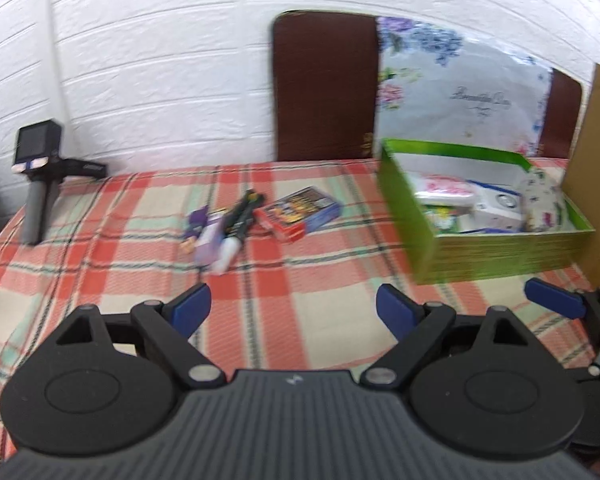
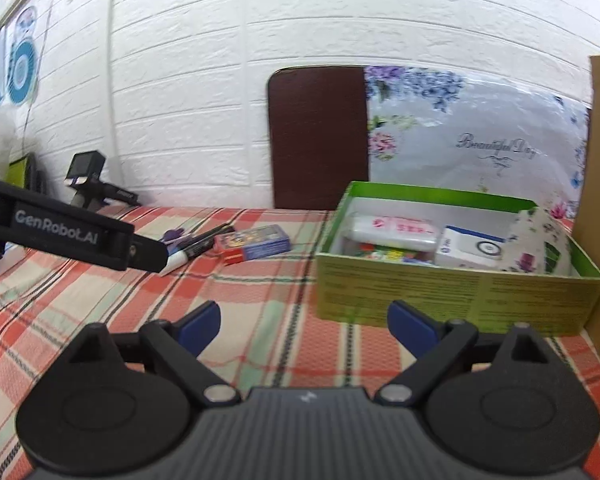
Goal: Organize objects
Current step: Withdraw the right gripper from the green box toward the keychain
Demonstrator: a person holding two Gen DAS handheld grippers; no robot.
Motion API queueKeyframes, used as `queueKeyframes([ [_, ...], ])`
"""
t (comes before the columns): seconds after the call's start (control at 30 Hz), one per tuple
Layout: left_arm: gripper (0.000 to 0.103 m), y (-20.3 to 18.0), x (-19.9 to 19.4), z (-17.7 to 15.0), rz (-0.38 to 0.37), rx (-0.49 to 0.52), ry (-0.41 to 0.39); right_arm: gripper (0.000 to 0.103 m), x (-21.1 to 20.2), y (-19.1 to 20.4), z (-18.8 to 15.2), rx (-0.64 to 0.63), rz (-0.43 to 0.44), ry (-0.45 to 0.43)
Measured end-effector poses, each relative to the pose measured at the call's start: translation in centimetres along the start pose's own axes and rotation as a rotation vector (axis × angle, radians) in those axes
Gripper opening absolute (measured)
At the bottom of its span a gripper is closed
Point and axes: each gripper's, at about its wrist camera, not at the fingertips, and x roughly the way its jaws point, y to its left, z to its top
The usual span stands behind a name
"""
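Left wrist view: left hand-held gripper (image 1: 290, 308) wide open and empty, right hand-held gripper (image 2: 304, 322) likewise, over the checked surface (image 1: 100, 248). Markers (image 1: 236, 226) and card box (image 1: 300, 214) lie far left of the green box (image 1: 480, 254); next, probably reach and grab one.

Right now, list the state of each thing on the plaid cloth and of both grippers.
Left gripper: open, empty.
Right gripper: open, empty.
Green cardboard box: lidless, partly filled with packets.
Red and blue card pack: lying flat outside the box.
Black markers: lying loose beside a purple packet.
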Motion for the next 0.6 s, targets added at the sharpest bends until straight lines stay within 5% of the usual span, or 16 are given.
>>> queueKeyframes([
  [0.5,0.091,12.3,4.9,-5.7,0.217,-0.196,0.096,0.09,5.6,6.7,0.2,-0.116,0.143,0.135],
  [0.6,0.094,14.0,5.0,-7.1,0.251,-0.196,0.022,0.083,8.2,7.2,1.8,-0.058,0.175,0.168],
])
